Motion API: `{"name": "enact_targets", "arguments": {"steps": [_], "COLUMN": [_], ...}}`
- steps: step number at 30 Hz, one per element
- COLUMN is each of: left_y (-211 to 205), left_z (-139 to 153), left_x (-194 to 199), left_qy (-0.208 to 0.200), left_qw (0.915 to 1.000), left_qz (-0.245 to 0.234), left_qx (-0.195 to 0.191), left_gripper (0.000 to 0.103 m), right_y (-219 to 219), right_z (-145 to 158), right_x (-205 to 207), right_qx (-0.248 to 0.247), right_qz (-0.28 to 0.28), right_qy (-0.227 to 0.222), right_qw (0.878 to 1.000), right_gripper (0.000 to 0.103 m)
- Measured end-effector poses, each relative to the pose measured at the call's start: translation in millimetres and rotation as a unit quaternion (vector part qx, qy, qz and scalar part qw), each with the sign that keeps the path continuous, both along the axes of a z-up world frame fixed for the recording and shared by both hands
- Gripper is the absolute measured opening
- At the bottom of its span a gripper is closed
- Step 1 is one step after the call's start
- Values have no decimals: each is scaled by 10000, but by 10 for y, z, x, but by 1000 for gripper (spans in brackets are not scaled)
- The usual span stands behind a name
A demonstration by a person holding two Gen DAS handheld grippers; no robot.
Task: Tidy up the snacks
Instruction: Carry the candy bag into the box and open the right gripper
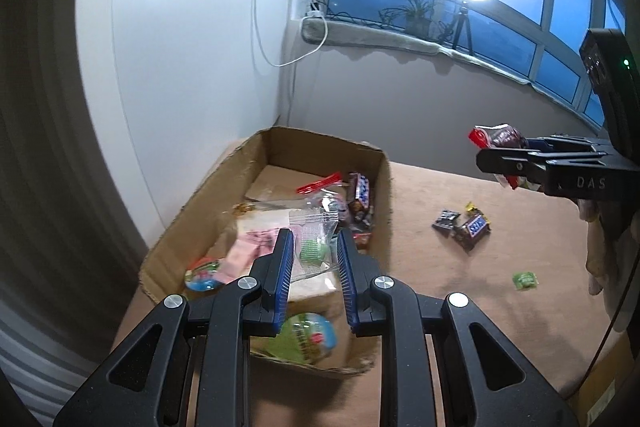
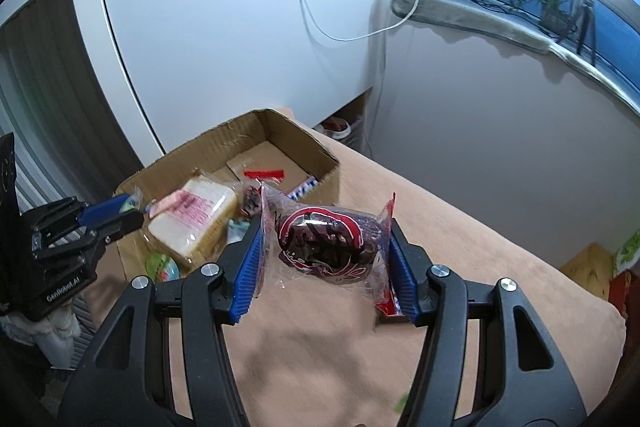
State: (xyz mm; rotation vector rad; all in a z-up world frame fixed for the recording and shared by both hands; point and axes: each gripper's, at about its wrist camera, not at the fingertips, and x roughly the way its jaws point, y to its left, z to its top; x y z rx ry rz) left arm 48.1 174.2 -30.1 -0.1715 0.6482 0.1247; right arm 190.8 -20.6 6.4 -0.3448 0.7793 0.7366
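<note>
Right wrist: right tool [image 2: 325, 263] grips one dark pastry packet [image 2: 326, 245]; left tool [image 1: 313, 269] parted, empty; one box [image 1: 276, 147].

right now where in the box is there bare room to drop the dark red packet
The cardboard box has bare floor at its far end, beyond the red-zip bag. The near half is crowded: bread pack, green cup. The right claw holds the packet.
</note>
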Motion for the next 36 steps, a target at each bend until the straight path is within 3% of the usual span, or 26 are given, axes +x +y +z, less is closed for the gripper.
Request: {"name": "enact_targets", "arguments": {"steps": [22, 36], "left_y": [277, 252], "left_z": [-216, -248], "left_x": [133, 194], "left_qy": [231, 317], "left_qw": [9996, 9995], "left_qz": [138, 87], "left_qx": [-54, -31], "left_gripper": [21, 21], "right_y": [924, 1051], "right_z": [-340, -460], "right_x": [271, 294], "right_qx": [-187, -230], "right_qz": [430, 488], "right_qy": [328, 482], "right_qw": [9984, 9974], "right_gripper": [60, 63]}}
